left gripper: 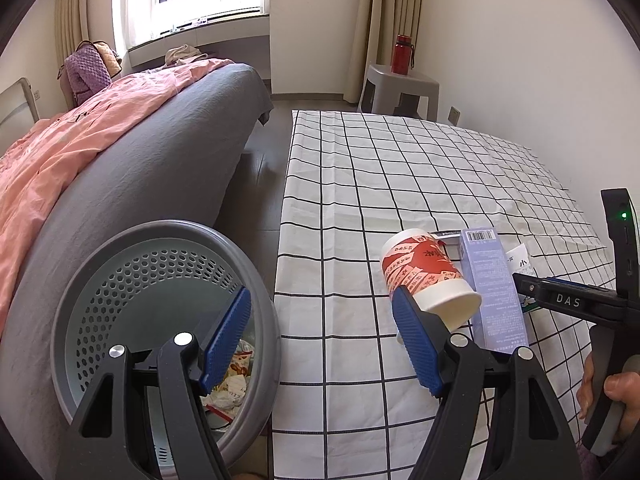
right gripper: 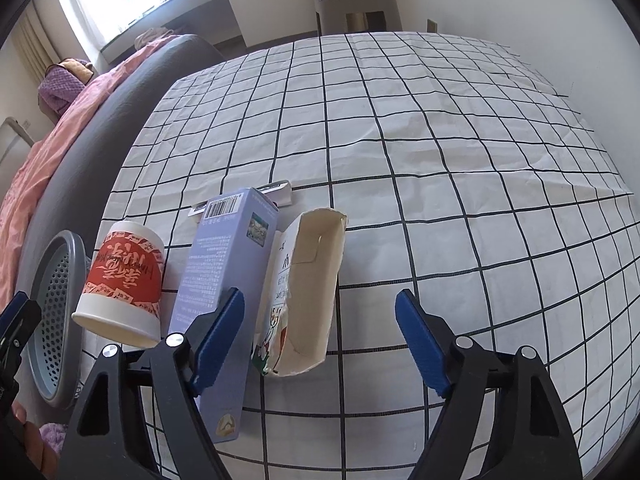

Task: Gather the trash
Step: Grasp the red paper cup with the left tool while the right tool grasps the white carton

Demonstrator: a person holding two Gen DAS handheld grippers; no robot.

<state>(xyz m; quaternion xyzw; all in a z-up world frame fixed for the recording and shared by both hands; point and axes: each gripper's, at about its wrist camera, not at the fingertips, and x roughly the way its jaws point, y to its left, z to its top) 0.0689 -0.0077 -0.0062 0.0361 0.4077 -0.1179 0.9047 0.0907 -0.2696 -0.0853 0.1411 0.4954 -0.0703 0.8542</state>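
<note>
A red-and-white paper cup (left gripper: 428, 276) (right gripper: 124, 284) lies on its side on the checked tablecloth (left gripper: 360, 184). Beside it lie a lilac box (left gripper: 494, 292) (right gripper: 224, 280) and a torn white carton (right gripper: 308, 292) with its open end up. A small flat wrapper (right gripper: 280, 194) lies behind them. My left gripper (left gripper: 324, 336) is open and empty, its right finger beside the cup, its left finger over the grey perforated bin (left gripper: 160, 280). My right gripper (right gripper: 320, 340) is open and empty, with the torn carton between its fingers. It also shows at the right edge of the left wrist view (left gripper: 568, 304).
The bin (right gripper: 56, 312) stands on the floor left of the table and holds wrappers. A bed with grey sheet (left gripper: 160, 152) and pink quilt (left gripper: 80, 128) is further left. A grey stool (left gripper: 400, 88) with a red bottle (left gripper: 402, 54) stands against the far wall.
</note>
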